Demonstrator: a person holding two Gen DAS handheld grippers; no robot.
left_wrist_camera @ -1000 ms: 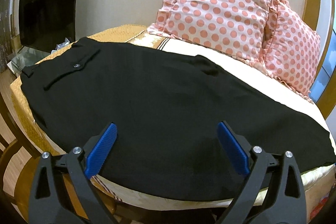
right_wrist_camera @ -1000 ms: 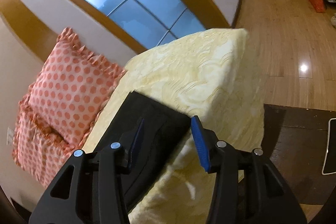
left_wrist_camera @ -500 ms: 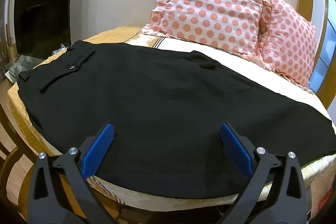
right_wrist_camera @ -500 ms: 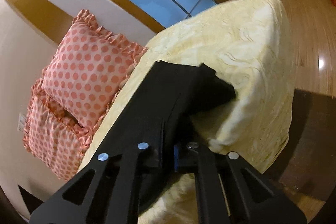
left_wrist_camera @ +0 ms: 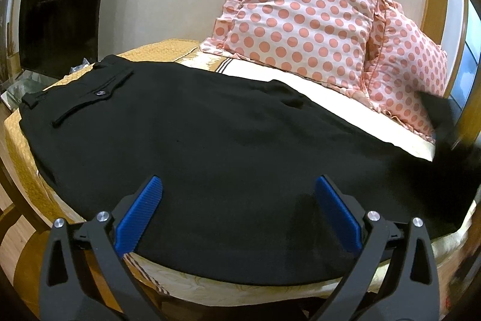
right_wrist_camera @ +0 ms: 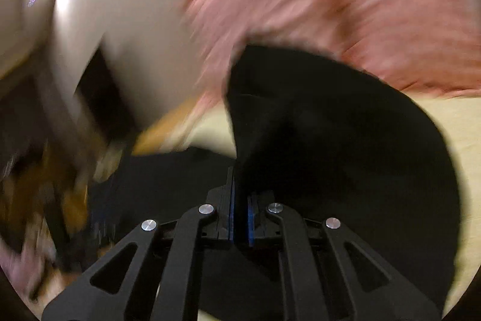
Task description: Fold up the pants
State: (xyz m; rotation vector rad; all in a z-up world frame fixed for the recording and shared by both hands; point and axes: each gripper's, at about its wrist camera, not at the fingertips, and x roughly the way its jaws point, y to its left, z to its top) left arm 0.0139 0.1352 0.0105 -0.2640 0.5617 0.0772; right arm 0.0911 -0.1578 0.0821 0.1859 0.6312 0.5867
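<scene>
Nearest in the left wrist view, the left gripper [left_wrist_camera: 239, 209] hovers w/ jaws wide apart over the near edge of the pants [left_wrist_camera: 210, 146], nothing between the blue pads [left_wrist_camera: 139, 211]. The right gripper [right_wrist_camera: 239, 218] has its jaws pressed together on black fabric of the pants [right_wrist_camera: 330, 155]; this view is very blurred, and the cloth rises in a fold in front of it. At the right edge of the left view a dark lifted piece shows, probably the leg end.

Step in hand, I judge: first fold, leg end carried toward the waist. Next move calls for laying that end flat on the waistband area, edges aligned, then letting go; the left gripper may need to press the cloth so it does not slide.

Farther: pants lie spread on the bed [left_wrist_camera: 300, 80], waist at left.

Count: 1 pants, 2 grippers, 2 dotted pillows [left_wrist_camera: 300, 17] at the wall, 1 dark screen [left_wrist_camera: 57, 11] far left.
</scene>
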